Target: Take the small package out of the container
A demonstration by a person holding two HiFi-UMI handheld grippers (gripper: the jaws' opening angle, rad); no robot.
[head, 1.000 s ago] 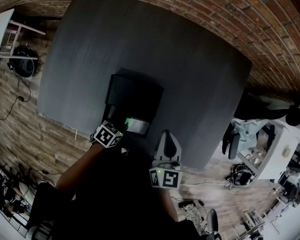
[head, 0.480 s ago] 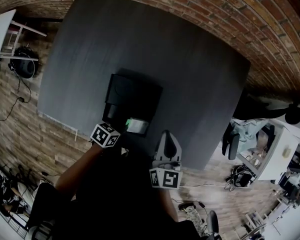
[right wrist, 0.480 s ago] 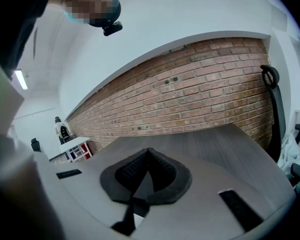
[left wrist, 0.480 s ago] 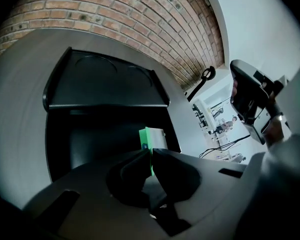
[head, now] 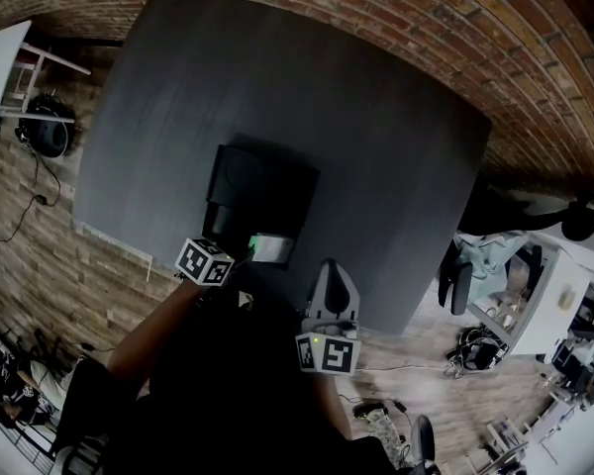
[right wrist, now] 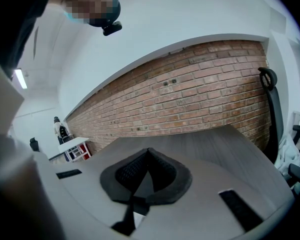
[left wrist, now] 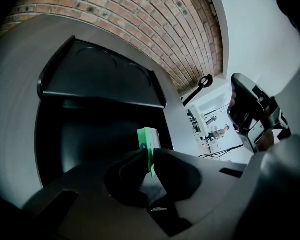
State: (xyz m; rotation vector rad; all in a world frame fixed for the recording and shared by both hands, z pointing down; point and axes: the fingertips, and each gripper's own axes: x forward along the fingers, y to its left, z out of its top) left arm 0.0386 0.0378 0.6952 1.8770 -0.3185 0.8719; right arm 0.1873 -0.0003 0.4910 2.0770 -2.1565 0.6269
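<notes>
**Inspector:** Status of the extraction, please.

**Assessor:** The grasp is made; the removal is not. In the left gripper view, the left gripper (left wrist: 151, 153) has just been closing, and its jaws now stand nearly together. They pinch the lower edge of the small package (left wrist: 148, 139), a thin green and white item held on edge just below centre frame.

**Inspector:** Where is the package relative to the container?

**Assessor:** It is inside. The container (left wrist: 95, 129) is a black box filling the left and centre of that view, with its lid (left wrist: 100, 76) thrown back at upper centre. The package shows against the dark cavity, toward the cavity's right side. The head view agrees: a green patch (head: 270, 249) lies at the lower edge of the black box, mid-frame, with the left gripper's marker cube just to its lower left. I cannot tell whether the package has left the container floor.

**Inspector:** And the other hand?

**Assessor:** The right gripper (right wrist: 147, 150) has its jaws drawn together on nothing. It points across the bare table (right wrist: 215, 144) toward the brick wall (right wrist: 190, 99). In the head view it sits lower centre, apart from the box, and takes no part.

**Inspector:** Remaining work?

**Assessor:** In my judgement, the package has to be lifted clear of the container walls and carried out over the rim. The hold is narrow and on a thin edge, so slippage or a twist in the jaws is the risk on the way up.
</notes>
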